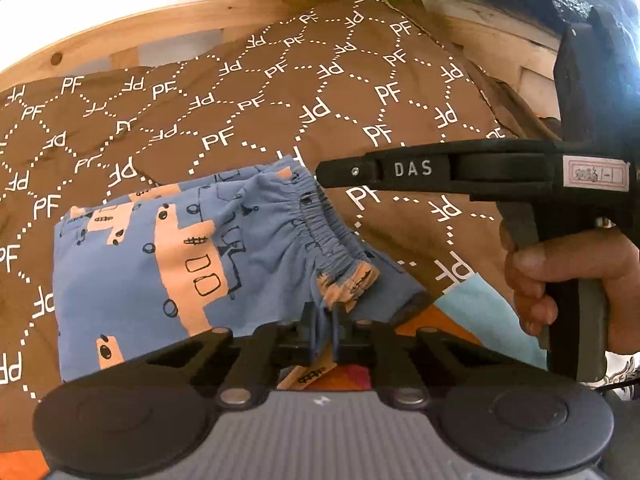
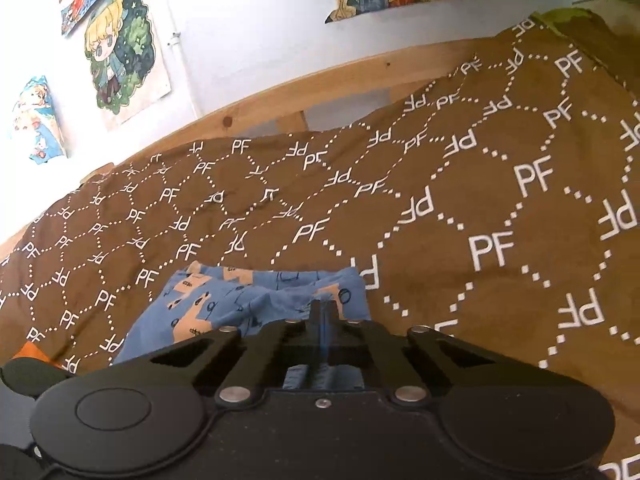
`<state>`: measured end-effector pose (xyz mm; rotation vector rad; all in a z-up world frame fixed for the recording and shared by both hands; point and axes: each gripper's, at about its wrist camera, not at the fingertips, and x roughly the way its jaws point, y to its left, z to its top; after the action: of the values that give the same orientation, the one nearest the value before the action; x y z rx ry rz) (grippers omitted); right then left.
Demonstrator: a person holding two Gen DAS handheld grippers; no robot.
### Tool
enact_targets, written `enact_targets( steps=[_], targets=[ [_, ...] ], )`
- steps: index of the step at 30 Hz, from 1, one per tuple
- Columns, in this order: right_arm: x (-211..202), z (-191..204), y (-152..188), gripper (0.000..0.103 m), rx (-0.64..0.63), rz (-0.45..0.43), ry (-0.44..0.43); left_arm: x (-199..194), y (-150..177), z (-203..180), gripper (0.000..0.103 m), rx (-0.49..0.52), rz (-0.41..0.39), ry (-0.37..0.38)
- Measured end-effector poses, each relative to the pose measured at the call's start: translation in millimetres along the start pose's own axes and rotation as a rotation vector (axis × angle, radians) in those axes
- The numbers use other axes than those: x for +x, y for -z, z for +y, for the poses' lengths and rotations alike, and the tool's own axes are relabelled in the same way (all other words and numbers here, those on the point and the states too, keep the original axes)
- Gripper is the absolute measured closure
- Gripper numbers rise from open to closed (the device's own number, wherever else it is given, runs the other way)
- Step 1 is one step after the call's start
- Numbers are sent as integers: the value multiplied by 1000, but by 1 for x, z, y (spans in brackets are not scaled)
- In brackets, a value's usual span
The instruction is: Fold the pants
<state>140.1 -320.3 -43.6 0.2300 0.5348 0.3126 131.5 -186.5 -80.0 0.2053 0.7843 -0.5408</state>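
On the brown PF-monogram bedspread [image 1: 248,128], blue cotton pants with peach vehicle print [image 1: 132,280] lie folded, left gripper [image 1: 325,320] pinches the waistband corner, right gripper [image 1: 320,174] reaches the far waistband end, right wrist view, right gripper [image 2: 322,312] clamped tight on pants [image 2: 224,300], bedspread [image 2: 480,200] beneath.

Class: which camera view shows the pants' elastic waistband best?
The left wrist view: the gathered waistband of the pants runs in full view between both grippers. The right wrist view shows only a bunched blue edge beyond its closed fingers.
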Motion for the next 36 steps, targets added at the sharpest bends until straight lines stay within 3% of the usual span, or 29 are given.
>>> enact_targets(
  steps=[5, 11, 14, 18, 20, 21, 22, 23, 26, 27, 29, 32, 35, 36],
  targets=[
    [0, -5, 0, 100, 24, 9, 10, 1, 0, 2, 96, -16, 5, 7],
    [0, -5, 1, 57, 45, 4, -60, 5, 3, 2, 96, -13, 21, 14],
    [10, 3, 6, 56, -12, 77, -42, 6, 5, -1, 96, 5, 20, 10],
    [19, 8, 16, 60, -96, 154, 76, -3, 5, -1, 95, 20, 6, 24],
    [15, 7, 17, 56, -110, 161, 120, -17, 3, 5, 91, 1, -25, 36],
    [11, 8, 16, 52, -123, 157, 145, -26, 3, 10, 80, -18, -52, 35],
    [6, 8, 17, 46, -133, 148, 160, -36, 2, 17, 65, -43, -85, 20],
    [1, 8, 18, 43, -139, 133, 172, -46, 1, 24, 58, -74, -125, -8],
    [-6, 9, 18, 31, -132, 76, 184, -61, -3, 53, 50, -175, -200, -96],
    [-7, 11, 19, 26, -128, 39, 186, -60, -7, 63, 42, -205, -207, -140],
    [-5, 19, 21, 11, -141, -28, 180, -49, -16, 82, 39, -255, -204, -246],
    [11, 38, 24, 6, -278, -105, 178, -20, -22, 100, 37, -201, -208, -296],
    [34, 47, 33, 6, -426, -50, 290, 20, -22, 106, 39, -108, -111, -467],
    [36, 40, 35, 5, -415, -32, 320, 26, -21, 112, 38, -117, -115, -485]
  ],
)
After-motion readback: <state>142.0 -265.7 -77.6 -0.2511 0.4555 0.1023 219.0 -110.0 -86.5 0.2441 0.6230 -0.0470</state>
